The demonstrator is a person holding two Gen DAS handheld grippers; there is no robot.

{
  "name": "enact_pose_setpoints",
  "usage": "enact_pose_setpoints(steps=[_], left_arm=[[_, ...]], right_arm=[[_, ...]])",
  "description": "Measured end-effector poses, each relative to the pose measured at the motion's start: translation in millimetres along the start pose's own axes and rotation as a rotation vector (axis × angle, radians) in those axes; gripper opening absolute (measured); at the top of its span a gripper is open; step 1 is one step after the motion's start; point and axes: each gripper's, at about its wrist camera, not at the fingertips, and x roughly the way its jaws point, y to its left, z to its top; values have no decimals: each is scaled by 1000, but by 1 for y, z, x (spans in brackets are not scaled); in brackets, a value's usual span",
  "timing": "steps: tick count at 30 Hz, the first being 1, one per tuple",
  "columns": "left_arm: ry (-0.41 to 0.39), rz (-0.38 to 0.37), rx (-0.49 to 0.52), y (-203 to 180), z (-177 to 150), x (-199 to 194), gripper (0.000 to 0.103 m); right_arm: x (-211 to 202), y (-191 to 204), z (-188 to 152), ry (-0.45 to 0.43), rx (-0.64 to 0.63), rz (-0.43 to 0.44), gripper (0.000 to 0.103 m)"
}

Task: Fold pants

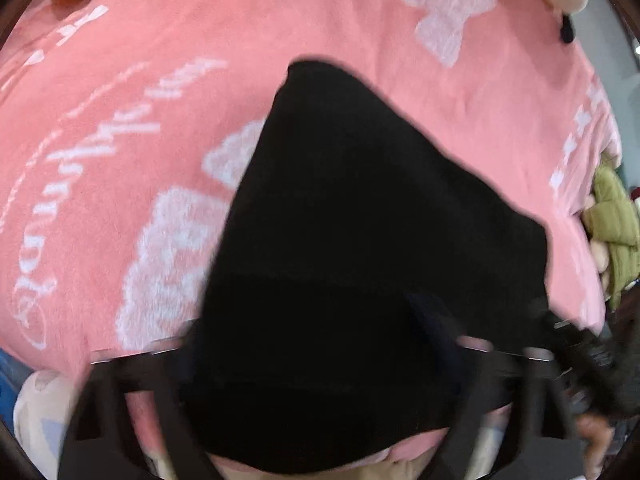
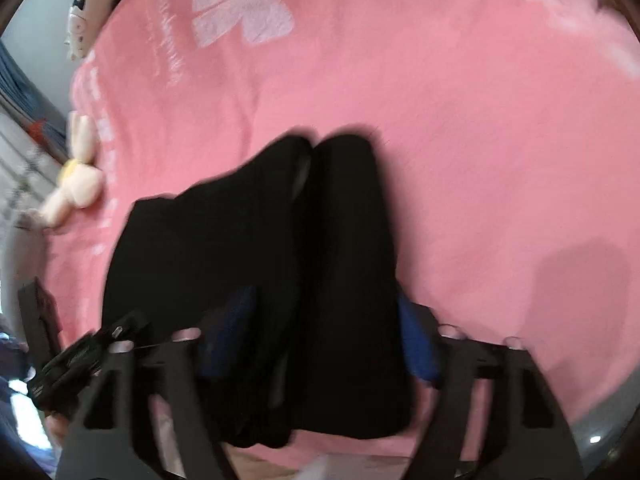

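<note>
A: Where are the pants (image 2: 256,280)?

B: Black, folded, lying on the pink blanket (image 2: 460,152) near its front edge. In the right wrist view two rolled or folded ends lie side by side, pointing away from the camera.

A: And the right gripper (image 2: 320,344)?

B: Its fingers (image 2: 416,344) stand spread, one on each side of the right-hand part of the pants. The cloth lies between them, but the frame is blurred and I see no pad pressing on it.

A: The left gripper (image 1: 316,344)?

B: Also spread, with the near end of the pants (image 1: 360,240) between and over its fingers. They are dark against dark cloth, so I cannot tell whether they touch it. From that side the pants taper to a point away from the camera.

A: Anything else around?

B: A small plush toy (image 2: 76,184) at the blanket's left edge in the right view, well apart from the pants, and an olive jacket (image 1: 612,216) off the blanket's right edge in the left view.
</note>
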Motion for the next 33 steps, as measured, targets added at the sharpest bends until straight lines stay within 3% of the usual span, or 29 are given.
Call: enact_pose_setpoints(steps=[1, 2, 5, 7, 9, 11, 14, 15, 17, 18, 20, 23, 24, 25, 26, 28, 30, 33], left_arm=[[-7, -29, -3, 2, 4, -6, 37], [-13, -69, -10, 4, 11, -14, 31], [-57, -154, -82, 20, 30, -53, 27], [-136, -116, -66, 29, 37, -91, 27], [-181, -51, -39, 39, 36, -118, 32], [-142, 48, -9, 53, 28, -119, 47], [3, 209, -12, 75, 8, -87, 49], [26, 218, -38, 80, 2, -82, 49], [-45, 207, -60, 84, -9, -97, 53], [-89, 221, -43, 78, -11, -105, 57], [-158, 246, -2, 62, -8, -116, 68], [-207, 279, 74, 39, -4, -120, 71], [-215, 278, 106, 35, -4, -120, 72], [-213, 272, 135, 32, -5, -120, 72], [-206, 264, 151, 27, -6, -119, 72], [-197, 259, 156, 24, -7, -115, 72], [-173, 260, 166, 20, -7, -108, 72], [-142, 276, 187, 22, -8, -98, 72]], right_arm=[[1, 5, -1, -8, -2, 7, 40], [-3, 13, 3, -16, -13, 2, 27], [-33, 48, 10, -62, -49, 119, 23], [-50, 78, 6, -69, -110, 203, 23], [-52, 98, -8, -63, -143, 262, 26], [-31, 99, -24, -31, -155, 244, 40], [2, 83, -48, 21, -172, -90, 42], [-6, 77, -52, 9, -133, -64, 42], [-24, 76, -49, -16, -72, 70, 48], [-30, 84, -43, -19, -81, 93, 52], [-30, 106, -33, -16, -155, 102, 59], [-3, 133, -20, 6, -238, 83, 76], [17, 136, -15, 33, -224, 69, 76], [33, 135, -17, 64, -193, 69, 73], [50, 136, -15, 90, -163, 77, 56], [72, 141, -16, 104, -161, 93, 36], [59, 159, -14, 76, -213, 110, 32], [14, 192, -9, -63, -363, 81, 32]])
